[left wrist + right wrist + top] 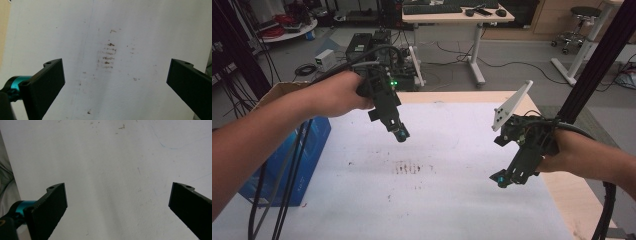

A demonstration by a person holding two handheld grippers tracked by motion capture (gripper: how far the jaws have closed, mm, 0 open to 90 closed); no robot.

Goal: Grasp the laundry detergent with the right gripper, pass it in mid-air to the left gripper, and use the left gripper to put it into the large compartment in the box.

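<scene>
Table (557, 200): I'm looking down on a wooden top under a white sheet (437, 200); its near edge is cut off at the bottom of the high view.
Blue box (309, 150): beside the table's left edge, partly hidden behind my left forearm and cables.
Left gripper (398, 131): held above the sheet, jaws spread wide, gripping nothing I can see.
Right gripper (507, 177): low over the sheet's right side, jaws wide apart, empty.
Brown smudges (108, 53): between the left jaws; I can't tell what they are.
Task's thing: none named.
</scene>
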